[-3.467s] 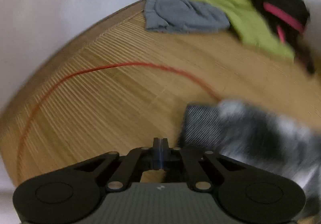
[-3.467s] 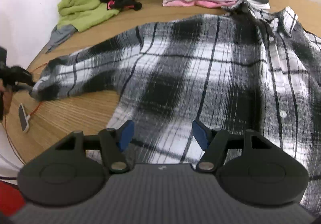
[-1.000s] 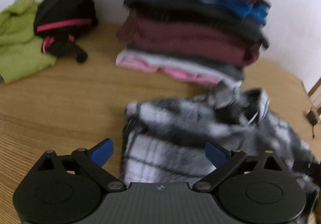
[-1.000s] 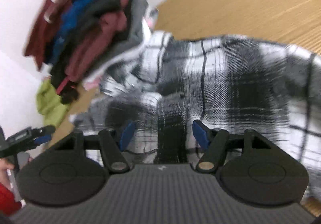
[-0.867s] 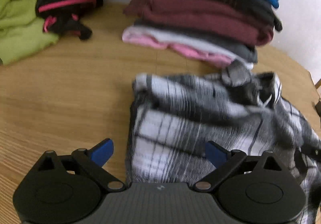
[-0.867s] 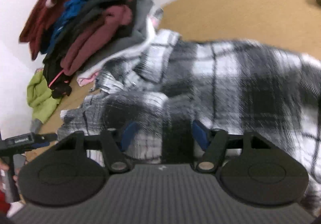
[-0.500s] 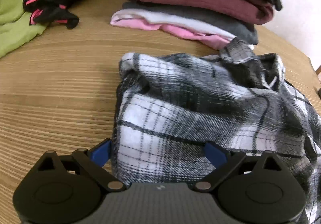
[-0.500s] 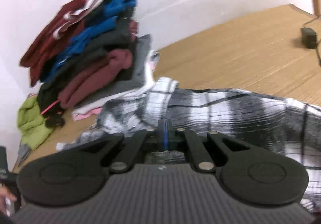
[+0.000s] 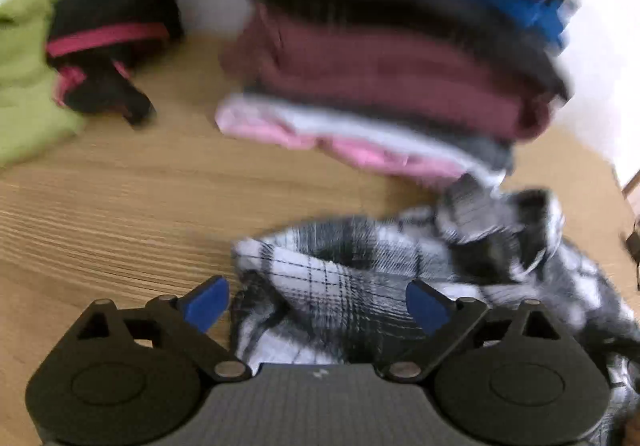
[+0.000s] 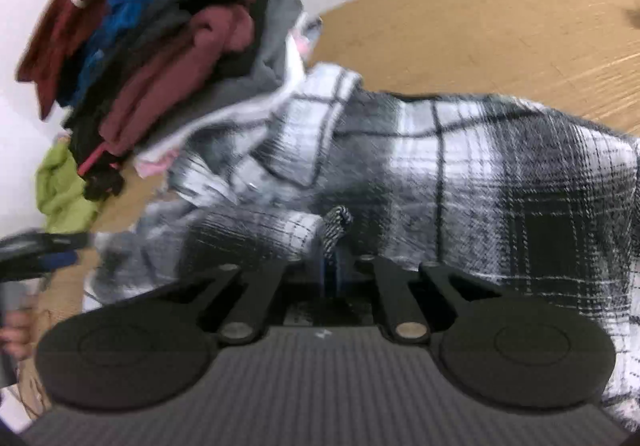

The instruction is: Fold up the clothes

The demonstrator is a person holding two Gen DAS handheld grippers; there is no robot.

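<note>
Black-and-white plaid flannel fills the near field of both views: the plaid shirt (image 10: 460, 174) lies bunched on the wooden table (image 9: 120, 206), partly folded over on itself. The right gripper (image 10: 330, 270) is clenched on a small pinch of that fabric, a tuft of it poking up between the closed pads. The left gripper (image 9: 318, 304) is spread wide and grasps nothing; its blue fingertips (image 9: 206, 304) straddle the rumpled near edge of the shirt, low over the cloth, though whether they touch it cannot be told through the blur.

The likely trouble is the thin bite on the right side: only a little cloth is held, so a pull could slip it free or drag a single layer and undo the fold. With the left claw released, nothing pins the other side, and the whole shirt may slide instead of creasing.

Just beyond, the shirt's collar touches the bottom of the stack of folded clothes (image 9: 392, 58), which leaves little room to spread it and could be nudged over. Farther left sit a black and pink garment (image 9: 108, 42) and a green garment (image 9: 24, 78), well apart from the work.
</note>
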